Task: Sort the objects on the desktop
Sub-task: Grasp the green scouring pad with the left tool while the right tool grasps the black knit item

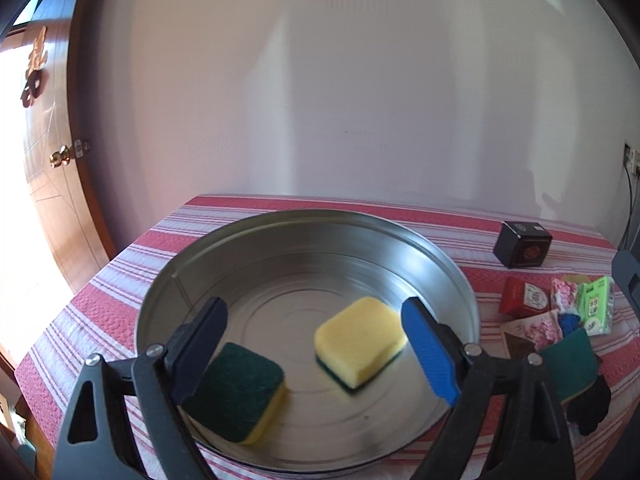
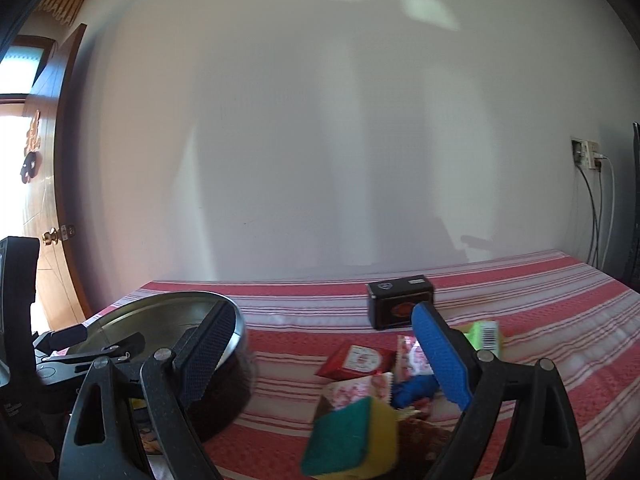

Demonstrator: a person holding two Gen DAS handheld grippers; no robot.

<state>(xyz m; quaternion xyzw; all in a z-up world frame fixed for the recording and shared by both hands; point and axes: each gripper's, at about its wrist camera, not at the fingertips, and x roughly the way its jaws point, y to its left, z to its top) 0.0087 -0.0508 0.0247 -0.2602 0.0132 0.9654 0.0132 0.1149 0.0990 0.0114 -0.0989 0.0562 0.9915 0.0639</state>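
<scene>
Your left hand-held gripper (image 1: pixel 316 354) hangs over the round metal tray (image 1: pixel 460 276) with its jaws spread wide and nothing between them. Two sponges already lie in the tray — a green-side-up sponge (image 1: pixel 236 392) near the front rim and a yellow-side-up sponge (image 1: pixel 358 340) toward the middle, the latter blurred, so it may not have settled.

Your right hand-held gripper (image 2: pixel 324 364) is also spread, and a third sponge (image 2: pixel 352 440) sits low between its jaws, tilted and blurred. I cannot tell whether it rests on the bench (image 2: pixel 560 320) or is falling. The pads are clearly not touching it.

The risks, as I judge them:
- Close on that tilted sponge now and you may catch only a corner — soft foam squeezes out and flips away.
- The small packets (image 2: pixel 360 360) lie just beside it, along with a green packet (image 2: pixel 486 334); a wide closing sweep could drag one along into the wrong pile.
- The tray's rim stands near your right gripper's left jaw; swinging across low could knock the tray and shift it on the striped cloth.
- The black box (image 2: pixel 396 304) stands farther back, well clear.
</scene>
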